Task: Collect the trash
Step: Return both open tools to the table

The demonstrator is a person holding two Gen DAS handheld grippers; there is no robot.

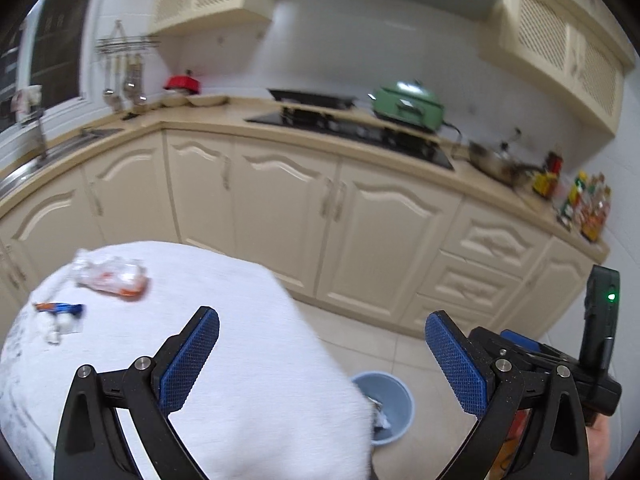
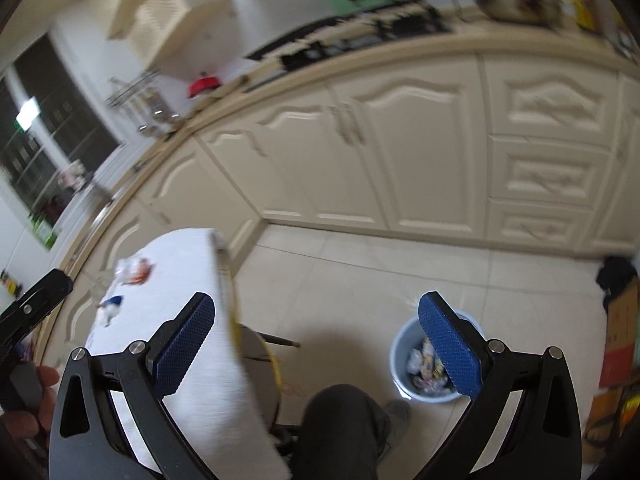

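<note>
Crumpled clear plastic wrapper with orange print (image 1: 114, 280) lies near the white cloth-covered table's (image 1: 224, 288) far edge; left claw (image 1: 322, 356) and right claw (image 2: 316, 346) gape wide, empty.

White-clothed table (image 1: 248, 320) with two crumpled wrappers (image 1: 114, 278) (image 1: 60, 312); tiled floor (image 2: 352, 280) under blue trash bin (image 2: 400, 360)

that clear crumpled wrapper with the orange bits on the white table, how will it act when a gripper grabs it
The clear wrapper looks like thin crinkled film, so it is probably very light and floppy, and would crush rather than resist. Its glossy surface may slip on the pads. Lying loose on the white cloth, it could skid if pushed.
</note>
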